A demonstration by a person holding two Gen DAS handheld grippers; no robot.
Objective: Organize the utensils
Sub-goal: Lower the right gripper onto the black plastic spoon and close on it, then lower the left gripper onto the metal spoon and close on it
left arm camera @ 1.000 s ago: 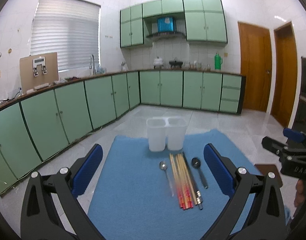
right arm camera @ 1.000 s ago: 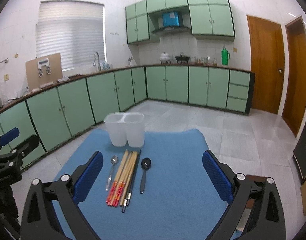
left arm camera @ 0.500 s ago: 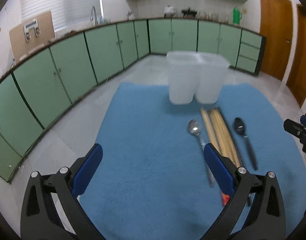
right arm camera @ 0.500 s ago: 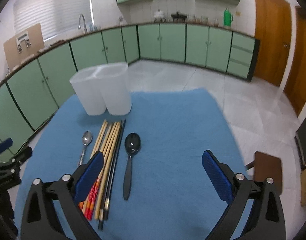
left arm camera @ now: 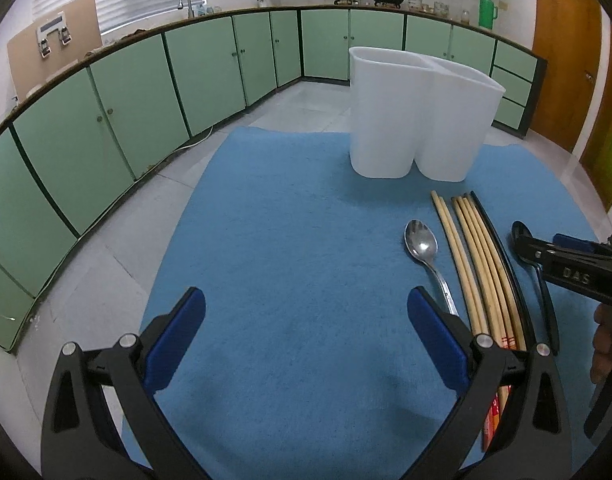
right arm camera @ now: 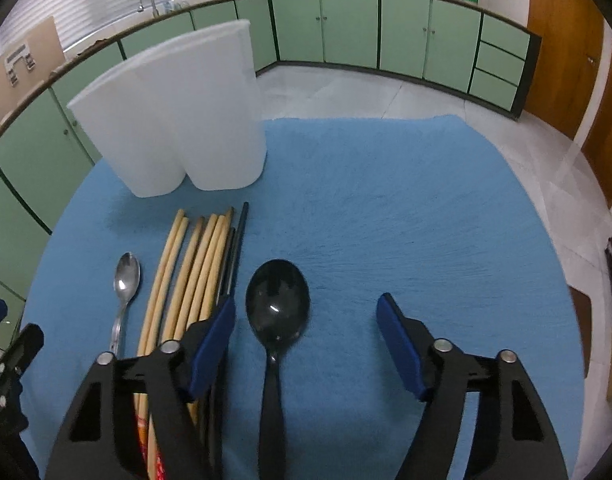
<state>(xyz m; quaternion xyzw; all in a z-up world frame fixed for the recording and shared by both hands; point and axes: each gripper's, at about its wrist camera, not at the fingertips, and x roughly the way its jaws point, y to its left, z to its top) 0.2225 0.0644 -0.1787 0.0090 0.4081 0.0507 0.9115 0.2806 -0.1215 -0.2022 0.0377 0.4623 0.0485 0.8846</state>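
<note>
Hovering low over the blue mat (right arm camera: 385,208) that covers the surface, I have both claws spread wide and holding nothing. The right claw (right arm camera: 306,332) straddles the black spoon (right arm camera: 276,312), whose bowl sits at centre frame in the right wrist view and whose handle runs toward the bottom edge between the pads; I cannot tell whether either pad touches it. The left claw (left arm camera: 306,332) hangs over bare mat, with the steel spoon (left arm camera: 423,248) just beyond its right pad.

Layout: steel spoon, then a bundle of wooden chopsticks (right arm camera: 194,264) with one dark pair at its edge, then the black spoon, all lying parallel. The white two-compartment holder (right arm camera: 174,120) stands upright in the upper left of the right wrist view, just past the chopstick tips; I cannot see into it.

Handling judgement: the black spoon looks like light, stiff plastic, glossy and so probably slick. It lies flat on a soft pile, so the pads need to press slightly into the mat. Best hold: mid-handle, narrow and straight, not the rounded bowl. The chopsticks would likely roll and scatter if nudged by the left pad.
</note>
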